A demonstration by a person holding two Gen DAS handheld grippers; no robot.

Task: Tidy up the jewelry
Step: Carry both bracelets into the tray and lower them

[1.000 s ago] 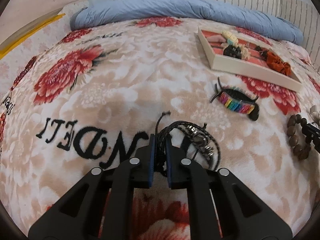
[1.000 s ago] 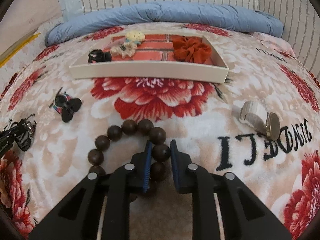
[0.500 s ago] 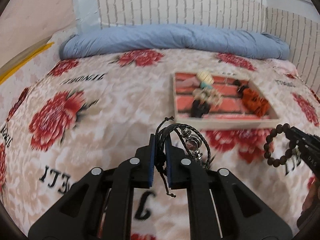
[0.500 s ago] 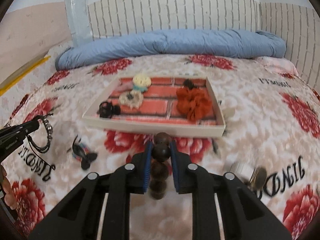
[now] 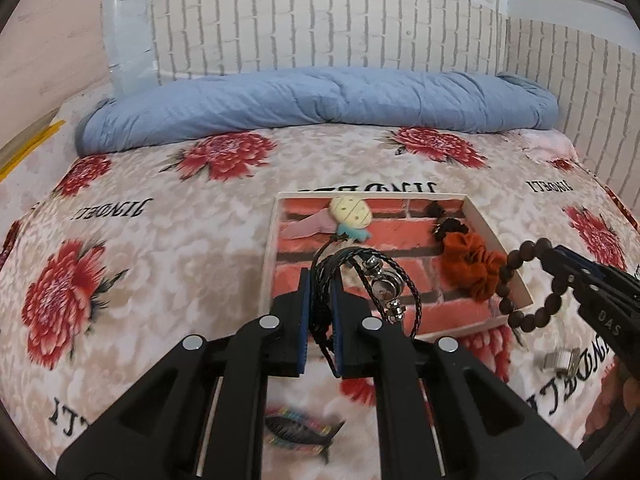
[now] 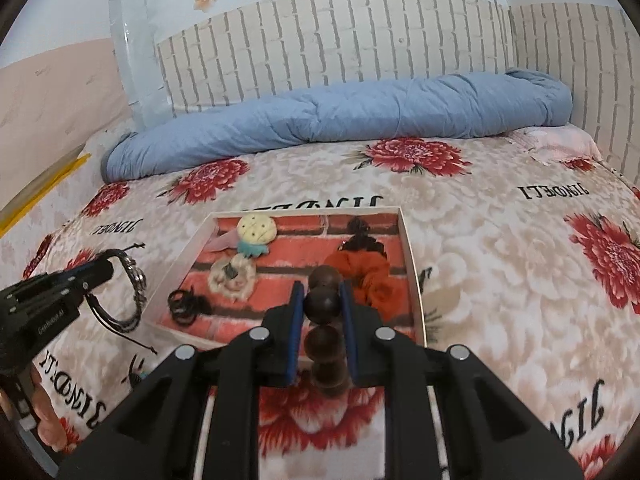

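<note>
My left gripper (image 5: 320,280) is shut on a black braided cord bracelet (image 5: 376,284) with metal charms and holds it in the air over the near left part of the white tray (image 5: 270,256). My right gripper (image 6: 320,292) is shut on a brown wooden bead bracelet (image 6: 323,302), held above the tray's near edge (image 6: 412,272). The bead bracelet also shows in the left wrist view (image 5: 516,280), hanging at the tray's right corner. The tray holds an orange scrunchie (image 6: 368,276), a cream hair clip (image 6: 256,228), a beige hair piece (image 6: 234,276) and black hair ties (image 6: 186,304).
A rainbow hair clip (image 5: 296,428) lies on the floral blanket below my left gripper. A silver watch (image 5: 560,358) lies right of the tray. A rolled blue duvet (image 5: 320,100) lines the far side of the bed, before a brick-pattern wall.
Both grippers rose from the blanket with their bracelets and moved forward over the tray. The tray now sits close beneath both.
</note>
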